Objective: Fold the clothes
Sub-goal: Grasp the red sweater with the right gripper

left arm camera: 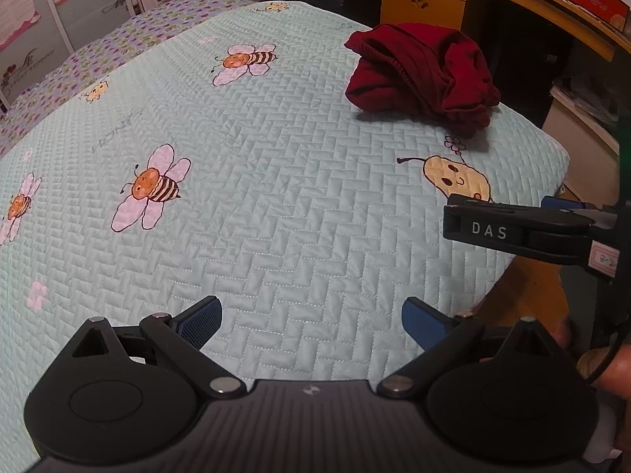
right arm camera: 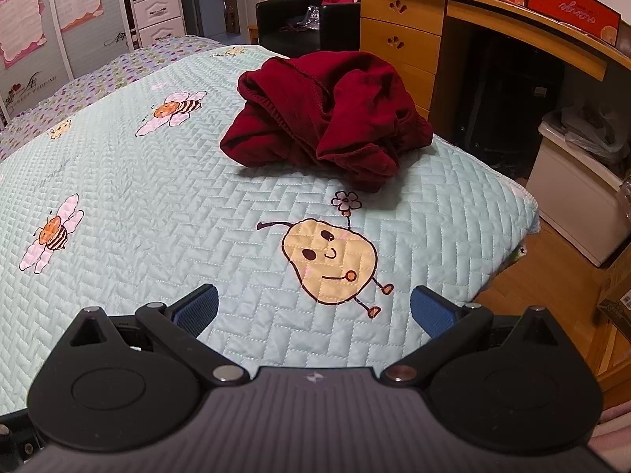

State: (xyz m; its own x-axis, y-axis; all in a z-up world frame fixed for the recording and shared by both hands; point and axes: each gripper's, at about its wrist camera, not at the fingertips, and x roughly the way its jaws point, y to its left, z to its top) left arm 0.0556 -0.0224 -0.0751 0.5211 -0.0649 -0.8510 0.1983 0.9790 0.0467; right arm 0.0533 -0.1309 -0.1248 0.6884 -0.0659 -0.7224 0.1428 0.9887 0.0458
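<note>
A dark red garment [left arm camera: 424, 75] [right arm camera: 327, 118] lies crumpled in a heap on the pale green quilted bed cover [left arm camera: 276, 197] [right arm camera: 157, 205], toward the bed's right edge. My left gripper [left arm camera: 311, 325] is open above bare quilt, well short of the heap and to its left. My right gripper [right arm camera: 313, 309] is open too, over the printed pear figure [right arm camera: 329, 262], with the heap straight ahead. In the left wrist view the right gripper's black body marked DAS [left arm camera: 524, 232] comes in from the right edge. Neither gripper holds anything.
A yellow wooden desk with drawers [right arm camera: 402, 35] stands just past the bed's right side, with a white bin [right arm camera: 579, 197] and wood floor [right arm camera: 548, 276] beside it. A black chair [right arm camera: 292, 27] and white drawers [right arm camera: 159, 15] are at the far end.
</note>
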